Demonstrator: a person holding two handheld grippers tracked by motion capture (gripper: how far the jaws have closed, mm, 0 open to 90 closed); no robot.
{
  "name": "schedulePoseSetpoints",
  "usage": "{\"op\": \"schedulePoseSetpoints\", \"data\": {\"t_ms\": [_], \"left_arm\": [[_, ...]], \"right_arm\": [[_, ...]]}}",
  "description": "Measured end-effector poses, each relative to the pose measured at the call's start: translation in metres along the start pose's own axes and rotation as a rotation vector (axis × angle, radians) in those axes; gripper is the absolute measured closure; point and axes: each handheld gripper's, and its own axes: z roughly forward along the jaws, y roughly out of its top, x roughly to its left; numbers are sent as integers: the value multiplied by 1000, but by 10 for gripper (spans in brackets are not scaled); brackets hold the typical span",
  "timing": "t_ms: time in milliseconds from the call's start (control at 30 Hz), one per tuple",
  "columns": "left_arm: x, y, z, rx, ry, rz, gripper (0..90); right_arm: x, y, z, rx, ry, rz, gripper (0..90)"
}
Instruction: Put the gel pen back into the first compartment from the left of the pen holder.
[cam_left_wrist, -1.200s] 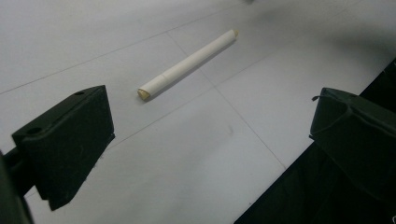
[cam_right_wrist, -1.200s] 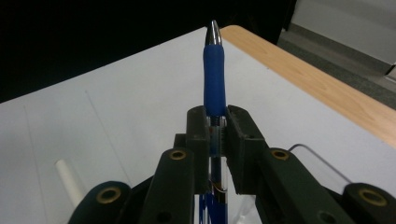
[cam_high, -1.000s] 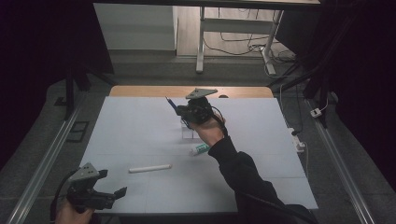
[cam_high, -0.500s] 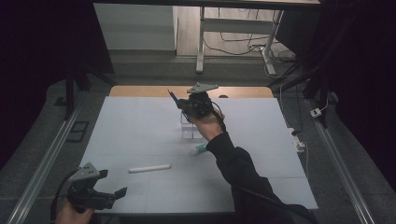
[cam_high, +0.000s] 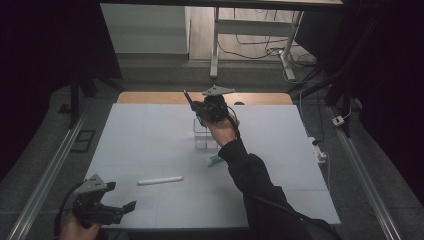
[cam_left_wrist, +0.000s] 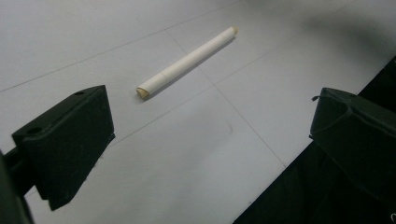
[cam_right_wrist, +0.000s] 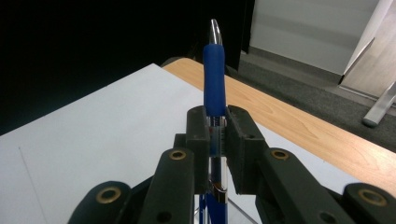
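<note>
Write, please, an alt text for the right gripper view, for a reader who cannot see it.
The right gripper is shut on a blue pen, which stands upright between the two black jaws with its silver tip on top. Behind lie the white table cover and the wooden table edge.

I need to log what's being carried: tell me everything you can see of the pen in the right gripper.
The pen is a blue ballpoint with a rubbery-looking blue grip sleeve, a silvery metal tip and a clear barrel section lower down. The right gripper is shut on its barrel, its pads pressing from both sides. The tip points away from the hand, up and outward. In the high view it is held above the far middle of the table.
</note>
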Motion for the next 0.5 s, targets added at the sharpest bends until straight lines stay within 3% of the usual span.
{"op": "schedulePoseSetpoints", "data": {"t_ms": [300, 500], "left_arm": [[0, 0, 0, 2, 2, 4, 0], [0, 0, 0, 3, 3, 4, 0]], "right_arm": [[1, -6, 8, -15, -17, 9, 790], [2, -10, 12, 3, -35, 19, 789]]}}
